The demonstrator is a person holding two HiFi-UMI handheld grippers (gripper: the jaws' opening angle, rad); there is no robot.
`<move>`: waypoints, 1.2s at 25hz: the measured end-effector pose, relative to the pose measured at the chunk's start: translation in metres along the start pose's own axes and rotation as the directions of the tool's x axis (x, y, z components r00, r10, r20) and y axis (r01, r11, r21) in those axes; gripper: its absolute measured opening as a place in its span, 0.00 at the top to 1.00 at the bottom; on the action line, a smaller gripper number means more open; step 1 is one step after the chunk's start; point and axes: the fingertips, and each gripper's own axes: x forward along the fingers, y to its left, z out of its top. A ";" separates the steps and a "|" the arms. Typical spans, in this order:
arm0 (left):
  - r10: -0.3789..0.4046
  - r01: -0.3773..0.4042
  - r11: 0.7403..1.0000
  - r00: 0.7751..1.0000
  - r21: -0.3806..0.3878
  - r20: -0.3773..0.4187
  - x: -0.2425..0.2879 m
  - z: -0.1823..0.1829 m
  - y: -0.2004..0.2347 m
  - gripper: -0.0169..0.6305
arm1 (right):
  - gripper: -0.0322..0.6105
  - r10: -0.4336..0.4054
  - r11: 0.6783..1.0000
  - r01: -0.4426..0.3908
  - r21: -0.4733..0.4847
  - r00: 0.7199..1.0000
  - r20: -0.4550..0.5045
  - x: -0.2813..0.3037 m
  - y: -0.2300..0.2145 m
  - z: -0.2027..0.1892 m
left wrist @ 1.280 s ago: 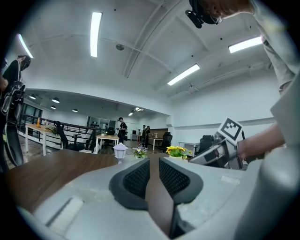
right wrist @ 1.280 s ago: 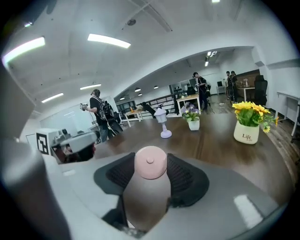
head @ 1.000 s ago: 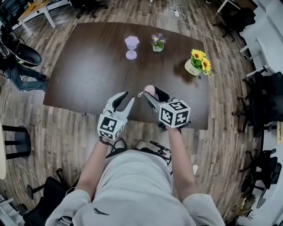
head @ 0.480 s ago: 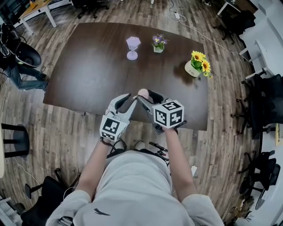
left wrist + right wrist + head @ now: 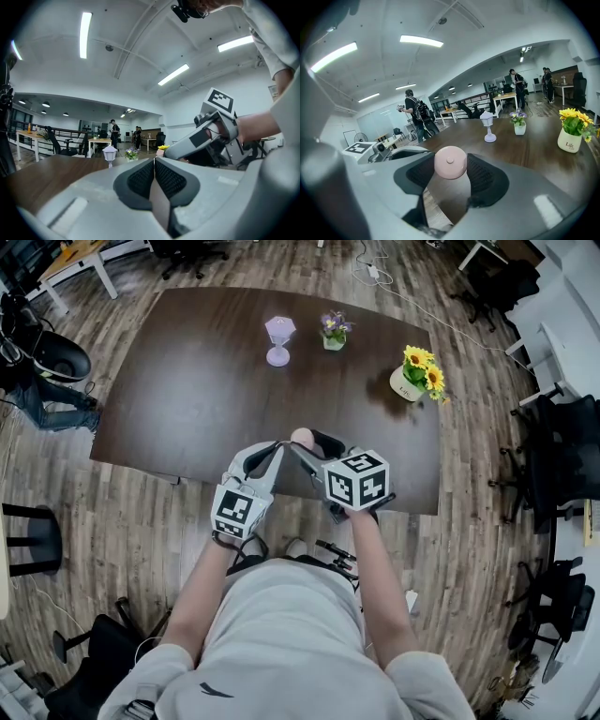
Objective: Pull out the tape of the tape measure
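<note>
Presently the dark table [image 5: 187, 381] lies ahead of both tools, which are held in the air above its near edge and do not rest on it.

The right gripper [image 5: 306, 440] is clamped on the tape measure [image 5: 450, 162], a round pink case seated between the pad tips. The left gripper [image 5: 153, 160] has just been closing. Its pads are now pressed together, with their tips right beside the case. No tape or end tab shows between them, and it cannot be told whether the tab is caught at the very tips.

Hazards, as judged:
- **Case:** It is round, looks smooth and is held only near the pad tips. A pull across the right jaws could roll it or wrench it free, dropping it to the table or the floor.
- **Tab:** If the left pads closed beside the tab, the pull brings nothing out. If they hold only a sliver, the tab may slip and the tape snap back into the case.
</note>
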 end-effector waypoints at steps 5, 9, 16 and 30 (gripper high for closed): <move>0.047 -0.047 0.999 0.999 -0.013 -0.005 -0.001 0.000 0.011 0.95 | 0.61 -0.009 1.000 0.009 -0.009 1.000 -0.006 0.001 -0.006 -0.004; 0.129 -0.129 0.988 0.992 -0.079 -0.007 -0.007 -0.004 0.030 0.95 | 0.61 -0.082 0.996 0.082 -0.043 0.997 -0.009 -0.003 -0.019 -0.008; 0.240 -0.241 0.966 0.971 -0.092 -0.027 -0.028 -0.008 0.078 0.95 | 0.61 -0.187 0.982 0.187 0.013 0.982 0.010 -0.036 -0.065 -0.014; 0.304 -0.312 0.943 0.949 -0.118 -0.081 -0.038 -0.028 0.110 0.95 | 0.61 -0.321 0.946 0.322 0.046 0.947 -0.024 -0.070 -0.114 -0.042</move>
